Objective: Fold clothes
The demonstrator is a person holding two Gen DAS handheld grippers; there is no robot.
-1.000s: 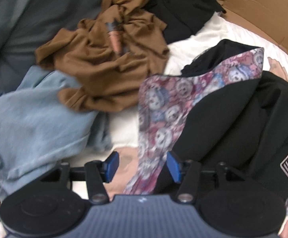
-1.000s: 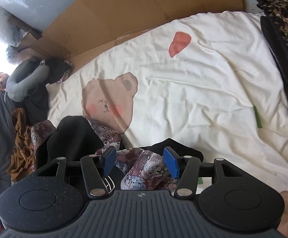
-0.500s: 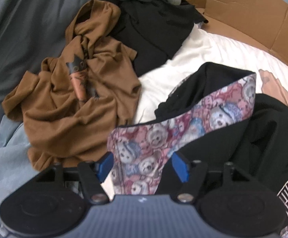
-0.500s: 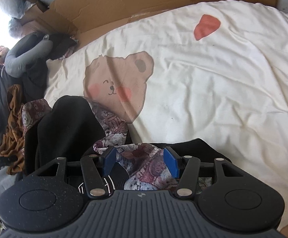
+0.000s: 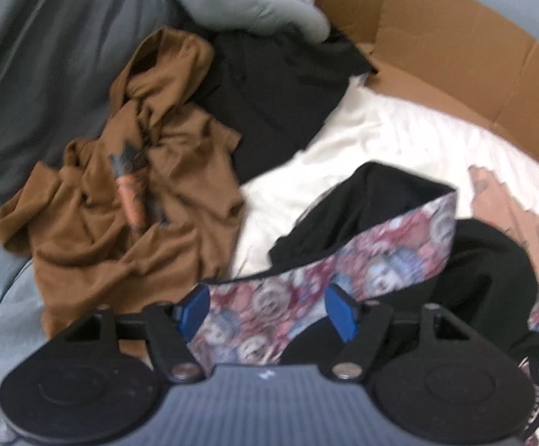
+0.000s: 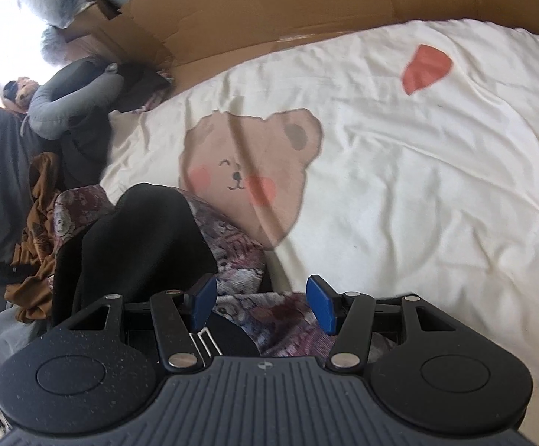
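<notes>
Lying rumpled on the cream bear-print bed cover [image 6: 418,171], the black hoodie [image 5: 484,282] shows its bear-patterned lining [image 5: 380,256] in pink, maroon and blue, turned out as a broad band across the dark outer cloth, with white lettering at one edge. The left gripper [image 5: 265,308] hangs over that band with its blue pads spread wide and clear of the cloth, and the right gripper [image 6: 262,303] also stands open above a bunched patterned fold of the same garment. Beside it lie a crumpled brown shirt [image 5: 128,200] and a black garment [image 5: 269,85].
</notes>
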